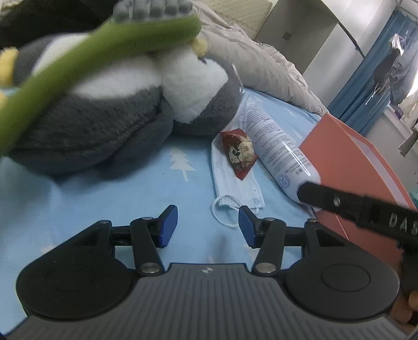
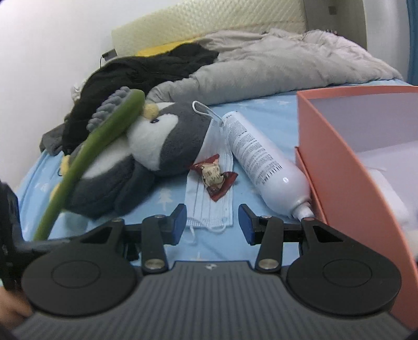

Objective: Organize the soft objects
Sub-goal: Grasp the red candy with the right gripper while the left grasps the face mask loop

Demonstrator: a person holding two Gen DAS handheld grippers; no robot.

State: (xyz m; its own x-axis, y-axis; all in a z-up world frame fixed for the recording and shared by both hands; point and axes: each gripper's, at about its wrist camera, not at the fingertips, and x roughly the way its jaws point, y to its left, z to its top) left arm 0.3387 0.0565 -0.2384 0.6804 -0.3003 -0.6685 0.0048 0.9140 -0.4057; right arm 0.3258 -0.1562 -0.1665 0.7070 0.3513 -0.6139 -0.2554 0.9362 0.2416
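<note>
Penguin plush [image 2: 146, 154] lies ahead-left of right gripper [image 2: 212, 225], jaws apart.

I'm working in a bedroom at home: a bed with a light blue tree-print sheet [image 2: 167, 196], a rumpled grey duvet [image 2: 274, 65] at twelve o'clock, black clothing [image 2: 146, 68] at eleven, a cream headboard [image 2: 209, 18] behind, and blue curtains [image 1: 365, 75] at two o'clock

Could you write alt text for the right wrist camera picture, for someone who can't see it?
An open, empty claw hovers over a blue bedsheet before a face mask topped by a red snack packet. A plush penguin lies left, a white tube and orange box right.
</note>
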